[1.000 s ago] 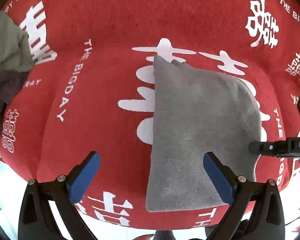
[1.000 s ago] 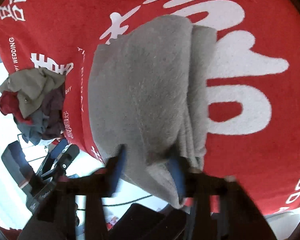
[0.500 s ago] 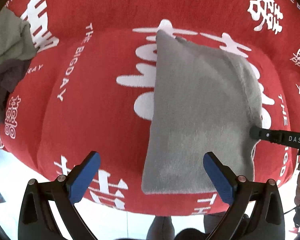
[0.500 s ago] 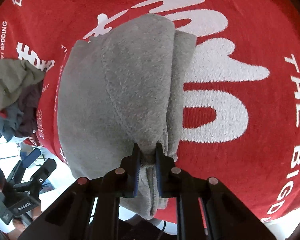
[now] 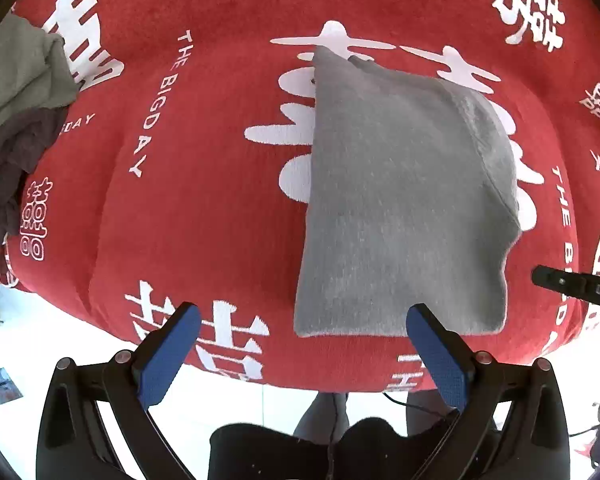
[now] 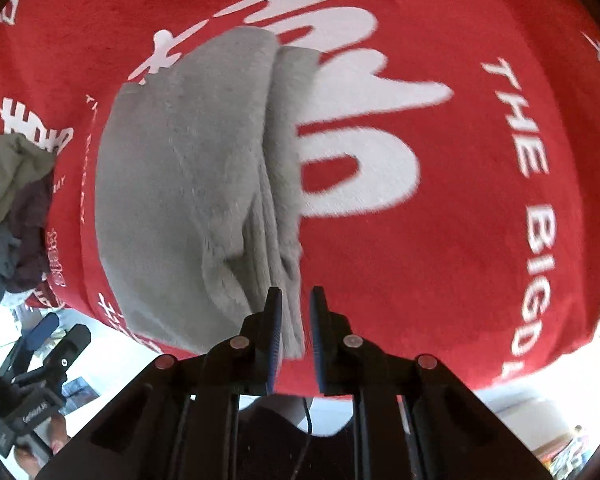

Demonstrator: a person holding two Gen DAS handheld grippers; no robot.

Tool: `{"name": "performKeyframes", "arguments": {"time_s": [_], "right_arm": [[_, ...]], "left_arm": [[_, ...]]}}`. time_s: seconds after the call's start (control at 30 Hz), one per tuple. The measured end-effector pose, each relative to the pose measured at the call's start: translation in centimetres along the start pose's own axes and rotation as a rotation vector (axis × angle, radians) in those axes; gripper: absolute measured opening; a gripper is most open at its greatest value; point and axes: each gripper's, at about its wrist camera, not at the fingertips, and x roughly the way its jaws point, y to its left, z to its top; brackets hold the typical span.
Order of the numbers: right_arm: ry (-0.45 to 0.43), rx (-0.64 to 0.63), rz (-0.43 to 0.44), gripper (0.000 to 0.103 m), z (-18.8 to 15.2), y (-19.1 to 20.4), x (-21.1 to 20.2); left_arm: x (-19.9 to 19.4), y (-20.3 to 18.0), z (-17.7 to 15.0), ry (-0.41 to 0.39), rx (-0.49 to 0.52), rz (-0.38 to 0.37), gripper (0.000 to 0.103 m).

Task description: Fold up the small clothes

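A folded grey garment (image 5: 400, 208) lies flat on the red cloth (image 5: 204, 168) with white lettering. My left gripper (image 5: 304, 344) is open and empty, hovering just off the garment's near edge. In the right wrist view the same grey garment (image 6: 188, 184) shows its stacked folded layers on its right side. My right gripper (image 6: 294, 320) has its jaws slightly apart, with the garment's near corner lying loosely between and under them. The right gripper's fingertip (image 5: 560, 282) shows in the left wrist view, just clear of the garment's right edge.
A pile of unfolded clothes, olive, maroon and grey, sits at the cloth's left end (image 5: 16, 120) and shows in the right wrist view (image 6: 12, 208). The table's near edge runs just in front of both grippers. The left gripper shows at lower left (image 6: 40, 364).
My right gripper was shut on the garment's edge half a second ago; now its jaws have parted and it has drawn back from the garment. The left gripper has pulled back and up slightly.
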Motion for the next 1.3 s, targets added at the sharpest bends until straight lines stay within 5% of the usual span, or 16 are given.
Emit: {"name": "performKeyframes", "arguments": {"time_s": [0.2, 0.23, 0.3, 0.33, 0.53, 0.67, 1.3], "right_arm": [[-0.022, -0.008, -0.058, 0.023, -2.3, 1.0, -2.7], [-0.033, -0.015, -0.070, 0.030, -2.6, 1.5, -3.2], [-0.084, -0.038, -0.095, 0.079, -3.2, 3.0, -4.8], [-0.112, -0.047, -0.100, 0.084, -3.5, 3.6, -5.5], [-0.262, -0.090, -0.143, 0.086, -4.6, 7.9, -9.5], [-0.300, -0.117, -0.150, 0.103, -5.3, 9.9, -10.9], [-0.212, -0.077, -0.242, 0.103, -6.7, 11.6, -12.0]], "left_arm": [[-1.8, -0.3, -0.8, -0.006, 0.060, 0.017, 0.103], [-2.3, -0.4, -1.0, -0.012, 0.072, 0.019, 0.103], [-3.3, -0.5, -1.3, -0.026, 0.087, 0.022, 0.103], [-3.7, -0.4, -1.3, -0.029, 0.091, 0.022, 0.103], [-6.0, 0.5, -1.2, -0.036, 0.082, 0.007, 0.103], [-7.8, 1.1, -1.2, -0.059, 0.080, 0.009, 0.103], [-11.9, 3.7, -0.7, -0.122, 0.038, 0.031, 0.103]]}}
